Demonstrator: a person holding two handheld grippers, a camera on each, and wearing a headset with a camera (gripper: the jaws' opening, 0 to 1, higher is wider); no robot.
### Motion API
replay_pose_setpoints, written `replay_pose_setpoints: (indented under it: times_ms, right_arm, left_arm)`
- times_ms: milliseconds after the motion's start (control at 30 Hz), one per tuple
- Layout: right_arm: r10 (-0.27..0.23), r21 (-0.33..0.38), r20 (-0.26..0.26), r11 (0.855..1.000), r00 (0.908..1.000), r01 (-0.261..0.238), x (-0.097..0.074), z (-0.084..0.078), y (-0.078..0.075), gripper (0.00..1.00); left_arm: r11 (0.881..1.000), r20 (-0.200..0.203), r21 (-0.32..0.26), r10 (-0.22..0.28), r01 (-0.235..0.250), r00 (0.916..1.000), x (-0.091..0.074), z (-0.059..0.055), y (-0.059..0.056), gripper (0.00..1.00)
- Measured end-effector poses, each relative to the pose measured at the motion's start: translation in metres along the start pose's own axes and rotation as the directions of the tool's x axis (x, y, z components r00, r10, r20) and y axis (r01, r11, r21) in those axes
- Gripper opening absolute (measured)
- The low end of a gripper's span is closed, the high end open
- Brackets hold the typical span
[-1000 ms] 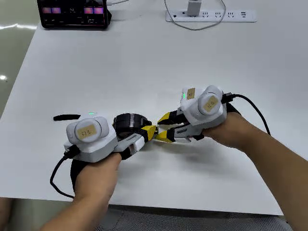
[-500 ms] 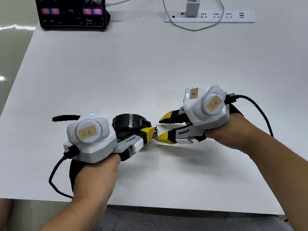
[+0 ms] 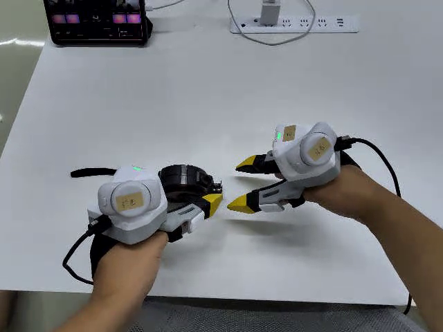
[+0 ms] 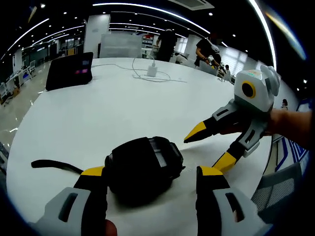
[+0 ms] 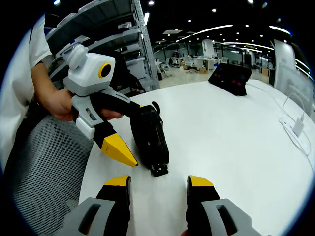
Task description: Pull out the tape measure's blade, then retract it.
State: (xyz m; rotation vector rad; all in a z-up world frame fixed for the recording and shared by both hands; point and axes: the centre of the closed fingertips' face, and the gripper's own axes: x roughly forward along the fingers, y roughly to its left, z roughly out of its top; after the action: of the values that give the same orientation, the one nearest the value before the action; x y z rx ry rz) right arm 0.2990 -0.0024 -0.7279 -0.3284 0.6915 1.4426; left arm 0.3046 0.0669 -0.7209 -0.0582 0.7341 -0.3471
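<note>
White rounded shell, 2 yellow wedge tips: our left gripper [image 4: 152,171] is nearest, hand wrapped round it low on the smooth white table [image 3: 208,104]. Its jaws are spread around the chunky black tape measure [image 3: 183,178], and we see a gap at 1 jaw. A thin strap [image 3: 90,171] lies flat beside it. Our right gripper [image 3: 239,185] hangs just past the hook end, jaws parted, nothing in them. At the far edge we've got a power strip [image 3: 297,24] and a dark screen [image 3: 93,19].
</note>
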Motion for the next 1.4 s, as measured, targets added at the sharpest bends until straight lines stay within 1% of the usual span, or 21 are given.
replay_pose_setpoints:
  times_ms: [100, 167, 267, 367, 500, 600, 700, 733, 800, 900, 967, 1133, 1267, 1400]
  right_arm:
    - [-0.009, 0.006, -0.003, 1.0, 1.0, 0.009, -0.002, -0.001, 0.0, 0.46]
    - [-0.009, 0.014, -0.003, 1.0, 1.0, 0.009, -0.004, -0.002, 0.001, 0.47]
    - [-0.016, 0.019, -0.002, 1.0, 0.9999, 0.016, -0.006, -0.003, 0.001, 0.48]
    - [-0.022, 0.022, 0.0, 1.0, 0.9998, 0.022, -0.007, -0.002, 0.001, 0.49]
    - [-0.033, 0.025, 0.003, 0.999, 0.9994, 0.033, -0.009, -0.001, 0.0, 0.5]
    - [-0.039, 0.025, 0.006, 0.999, 0.9992, 0.038, -0.011, -0.001, 0.001, 0.51]
    - [-0.049, 0.026, 0.003, 0.998, 0.9988, 0.048, -0.016, -0.001, 0.002, 0.53]
    - [-0.057, 0.021, 0.008, 0.998, 0.9983, 0.057, -0.019, -0.001, 0.003, 0.53]
    - [-0.059, 0.03, 0.014, 0.998, 0.9982, 0.058, -0.024, -0.001, 0.003, 0.53]
    - [-0.067, 0.034, 0.014, 0.997, 0.9977, 0.066, -0.029, -0.004, 0.005, 0.54]
    - [-0.074, 0.041, 0.013, 0.996, 0.9972, 0.073, -0.033, -0.006, 0.004, 0.55]
    - [-0.095, 0.056, 0.015, 0.994, 0.9954, 0.094, -0.043, -0.01, 0.004, 0.57]
    - [-0.117, 0.072, 0.025, 0.991, 0.9928, 0.115, -0.051, -0.013, -0.001, 0.59]
    - [-0.133, 0.082, 0.02, 0.988, 0.9909, 0.131, -0.058, -0.016, -0.001, 0.61]
  left_arm:
    - [1.0, -0.007, 0.03, -0.007, 0.007, 0.9999, -0.002, -0.002, -0.002, 0.73]
    - [0.998, -0.013, 0.065, -0.008, 0.009, 0.9999, -0.004, -0.003, -0.004, 0.76]
    - [0.995, -0.005, 0.097, -0.014, 0.014, 0.9999, -0.006, -0.002, -0.006, 0.78]
    - [0.994, -0.01, 0.104, -0.021, 0.022, 0.9997, -0.006, -0.003, -0.007, 0.79]
    - [0.991, -0.022, 0.128, -0.028, 0.031, 0.9994, -0.006, -0.005, -0.007, 0.8]
    - [0.99, -0.014, 0.138, -0.04, 0.041, 0.9991, -0.007, -0.003, -0.008, 0.8]
    - [0.987, -0.007, 0.151, -0.056, 0.056, 0.9984, -0.01, -0.001, -0.009, 0.81]
    - [0.986, 0.001, 0.155, -0.066, 0.065, 0.9978, -0.012, 0.0, -0.009, 0.81]
    - [0.983, 0.015, 0.169, -0.076, 0.072, 0.997, -0.015, 0.003, -0.01, 0.81]
    - [0.98, 0.019, 0.178, -0.088, 0.083, 0.9959, -0.017, 0.004, -0.01, 0.81]
    - [0.976, 0.017, 0.192, -0.105, 0.099, 0.9944, -0.019, 0.004, -0.011, 0.82]
    - [0.966, 0.01, 0.233, -0.119, 0.113, 0.9929, -0.024, 0.002, -0.011, 0.83]
    - [0.96, 0.008, 0.251, -0.13, 0.123, 0.9915, -0.03, 0.001, -0.009, 0.83]
    - [0.957, 0.006, 0.261, -0.136, 0.13, 0.9907, -0.035, 0.0, -0.005, 0.84]
